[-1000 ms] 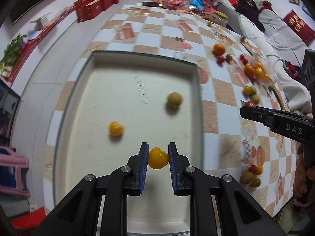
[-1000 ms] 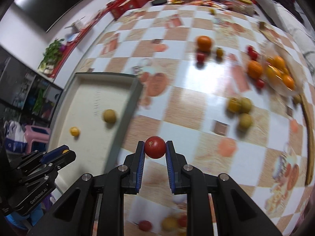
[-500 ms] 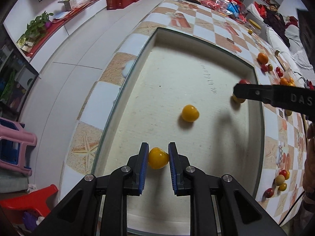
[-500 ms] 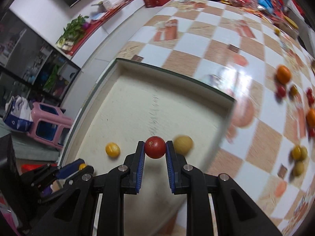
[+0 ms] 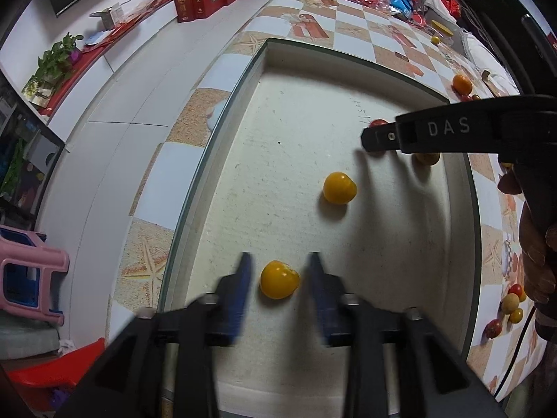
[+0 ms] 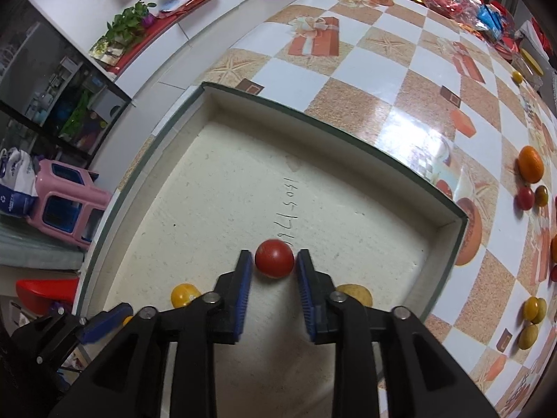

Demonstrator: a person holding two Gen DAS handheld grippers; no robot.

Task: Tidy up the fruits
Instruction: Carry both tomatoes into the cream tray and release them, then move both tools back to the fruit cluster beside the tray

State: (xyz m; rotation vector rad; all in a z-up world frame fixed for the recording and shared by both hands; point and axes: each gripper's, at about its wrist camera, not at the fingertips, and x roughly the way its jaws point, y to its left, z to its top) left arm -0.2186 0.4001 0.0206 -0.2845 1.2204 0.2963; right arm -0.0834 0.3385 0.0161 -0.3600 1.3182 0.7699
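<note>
A shallow white-lined tray point(image 5: 348, 57) with a dark green rim lies on the checkered table. My left gripper point(image 5: 279, 261) points down into its near left part. Its jaws are opening, and a yellow tomato point(image 5: 279, 279) lies between them with a gap on each side. Another yellow fruit point(image 5: 339, 188) lies further in. My right gripper point(image 6: 273, 256) is over the tray point(image 6: 330, 127), its jaws also opening. A red tomato point(image 6: 274, 257) rests on the tray floor between them, just free of the pads. A tan fruit point(image 6: 355, 294) sits half hidden behind the right finger.
More fruit lies on the table to the right of the tray: an orange point(image 6: 531, 163), a red tomato point(image 6: 525, 198) and several yellowish ones point(image 6: 534, 308). A person's hand point(image 5: 536, 254) holds the right gripper. A pink stool point(image 6: 66, 205) stands on the floor at left.
Both grippers' jaws have spread and let go: the yellow tomato and the red tomato now lie on the tray floor. The right gripper came in from the table over the tray.
</note>
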